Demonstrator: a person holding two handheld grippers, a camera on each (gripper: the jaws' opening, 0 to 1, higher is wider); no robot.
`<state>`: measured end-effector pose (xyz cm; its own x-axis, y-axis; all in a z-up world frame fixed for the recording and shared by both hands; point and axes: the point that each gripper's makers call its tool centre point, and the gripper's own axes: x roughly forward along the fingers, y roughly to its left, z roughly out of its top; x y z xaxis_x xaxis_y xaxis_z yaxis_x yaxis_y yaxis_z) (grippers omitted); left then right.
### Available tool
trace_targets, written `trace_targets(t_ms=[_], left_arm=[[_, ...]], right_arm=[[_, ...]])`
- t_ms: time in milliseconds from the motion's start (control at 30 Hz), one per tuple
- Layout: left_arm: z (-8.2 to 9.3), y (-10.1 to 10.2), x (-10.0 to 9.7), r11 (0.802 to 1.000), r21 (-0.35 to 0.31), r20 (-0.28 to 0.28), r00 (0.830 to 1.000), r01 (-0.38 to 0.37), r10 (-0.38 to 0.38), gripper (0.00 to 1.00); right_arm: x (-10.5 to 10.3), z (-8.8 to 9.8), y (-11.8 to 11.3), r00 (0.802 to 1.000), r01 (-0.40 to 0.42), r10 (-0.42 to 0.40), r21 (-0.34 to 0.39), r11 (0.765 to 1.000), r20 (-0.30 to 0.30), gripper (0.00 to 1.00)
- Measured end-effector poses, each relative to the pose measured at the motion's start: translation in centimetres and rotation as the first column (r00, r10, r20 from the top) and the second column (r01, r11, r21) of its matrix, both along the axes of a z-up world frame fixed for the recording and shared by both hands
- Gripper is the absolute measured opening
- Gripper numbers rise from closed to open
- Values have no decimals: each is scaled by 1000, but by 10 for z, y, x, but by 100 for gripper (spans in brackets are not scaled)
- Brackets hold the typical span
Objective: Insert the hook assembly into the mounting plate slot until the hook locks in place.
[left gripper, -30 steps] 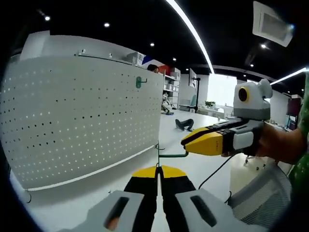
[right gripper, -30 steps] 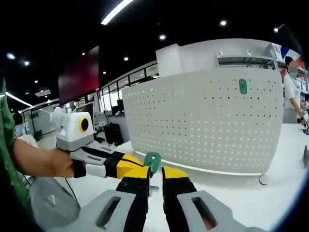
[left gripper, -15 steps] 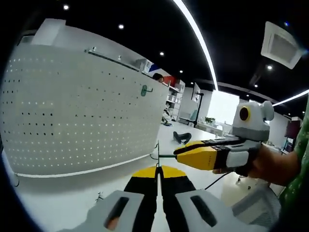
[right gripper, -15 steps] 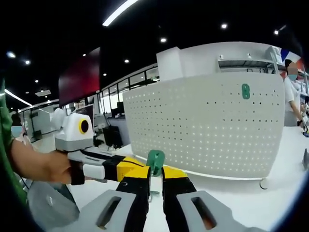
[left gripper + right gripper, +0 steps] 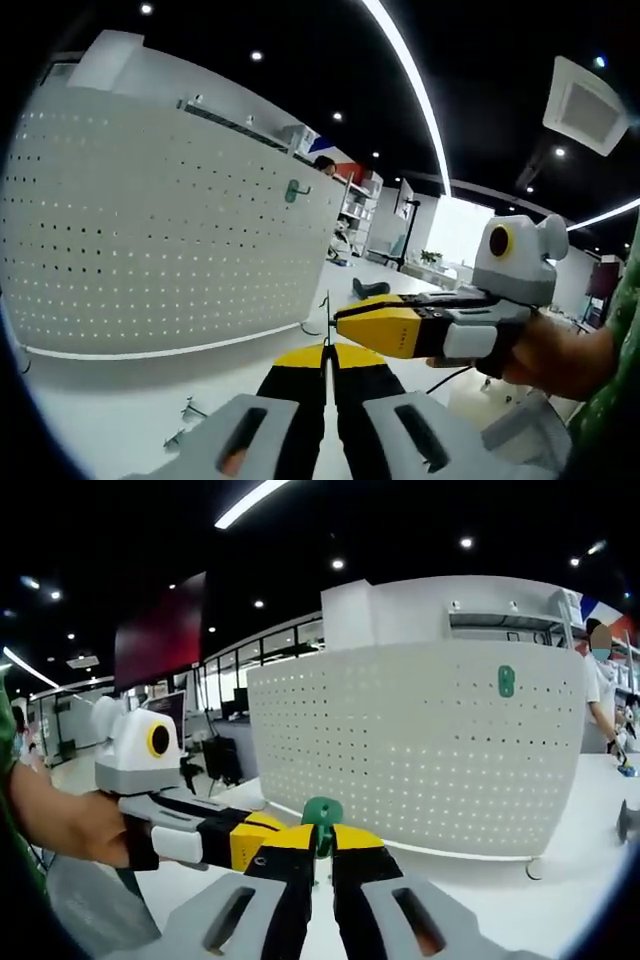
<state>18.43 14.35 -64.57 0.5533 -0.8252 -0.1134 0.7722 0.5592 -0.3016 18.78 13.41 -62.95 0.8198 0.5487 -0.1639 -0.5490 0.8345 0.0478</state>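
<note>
Left gripper view: nearest to me I see my left gripper (image 5: 326, 352), its yellow-tipped jaws pressed together on the thin end of a green wire hook (image 5: 325, 318), which stands up from the tips. From the right, the right gripper (image 5: 345, 325) reaches in and its yellow tips meet the same hook just above my left jaws; a hand (image 5: 560, 355) holds it at the right side. Under both grippers lies the white table (image 5: 120, 400), and some small metal pieces (image 5: 185, 410) rest on it near its front left part. Behind, the big white perforated mounting plate (image 5: 150, 230) stands upright on the table, and a second green hook (image 5: 292, 189) already hangs high near its right edge.

In the right gripper view, my right gripper (image 5: 322, 835) is closed narrow on the green hook (image 5: 321, 813), whose rounded flat head shows just above the tips. The left gripper (image 5: 262, 832) comes from the left and touches at the same place. The hook is held in the air in front of the plate (image 5: 420, 750), not touching it. Farther right, beyond the plate's edge, a person (image 5: 603, 695) stands.
</note>
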Motion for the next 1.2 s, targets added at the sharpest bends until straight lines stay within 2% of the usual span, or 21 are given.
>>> trace_targets(t_ms=[633,1200], left_arm=[[3,0,-2,1000,25,32,999,4,-5,2],[7,-2,-2,996,88,106,994,14,-23,3]], right_arm=[[-2,1,1,1000,-7,7,29,1000,-12,1],[-1,5,0,1000,0,0,25,1000,2,1]])
